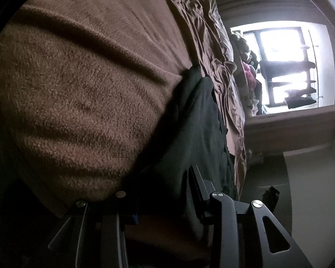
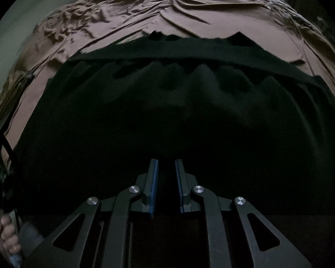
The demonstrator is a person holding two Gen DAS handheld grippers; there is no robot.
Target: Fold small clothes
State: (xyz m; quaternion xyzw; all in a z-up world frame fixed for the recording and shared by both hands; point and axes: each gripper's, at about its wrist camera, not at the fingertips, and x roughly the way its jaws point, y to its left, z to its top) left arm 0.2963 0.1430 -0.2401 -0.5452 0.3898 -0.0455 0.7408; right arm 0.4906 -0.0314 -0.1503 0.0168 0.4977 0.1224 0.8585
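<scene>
Fingers of my right gripper (image 2: 166,167) stood narrowly parted over the dark garment (image 2: 167,111). Only the left view showed my left gripper (image 1: 167,174) pinching it beside a brown towel (image 1: 82,84); wrinkled bedsheet (image 2: 145,13) beyond, window (image 1: 283,67) at two o'clock.

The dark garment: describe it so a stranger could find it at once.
Start at the wide bed sheet, mauve-brown and heavily wrinkled. Lying across its near part is the dark garment, spread out, with a band running along its far edge. It is the only near-black cloth there, unlike the fuzzy tan towel beside it.
</scene>
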